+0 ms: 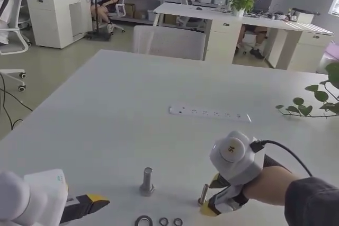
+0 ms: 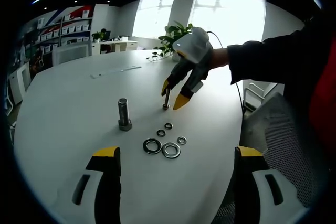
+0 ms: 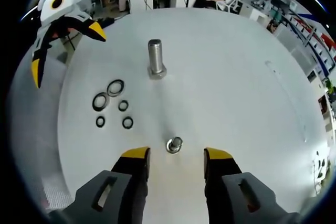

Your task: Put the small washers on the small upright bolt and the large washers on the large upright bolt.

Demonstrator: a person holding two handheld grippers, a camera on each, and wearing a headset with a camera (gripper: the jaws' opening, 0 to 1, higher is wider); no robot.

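While the right gripper (image 3: 176, 157) sits with jaws apart either side of the small bolt (image 3: 174, 144), the left gripper (image 2: 177, 153) hangs spread wide too, washers (image 3: 108, 88) loose on the table (image 3: 236, 77) beside the large bolt (image 3: 155, 59).

The table (image 1: 132, 93) is smooth, matt white. On it, the large bolt (image 2: 123, 114), small bolt (image 3: 174, 144) and 5 washers (image 2: 171, 150) beside the large bolt are grey metal, faintly shiny.

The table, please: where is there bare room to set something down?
Free: the wide stretch between the power strip and the large bolt, and the table farther left. Crowded: the near edge, washers by both bolts, right gripper astride the small bolt.
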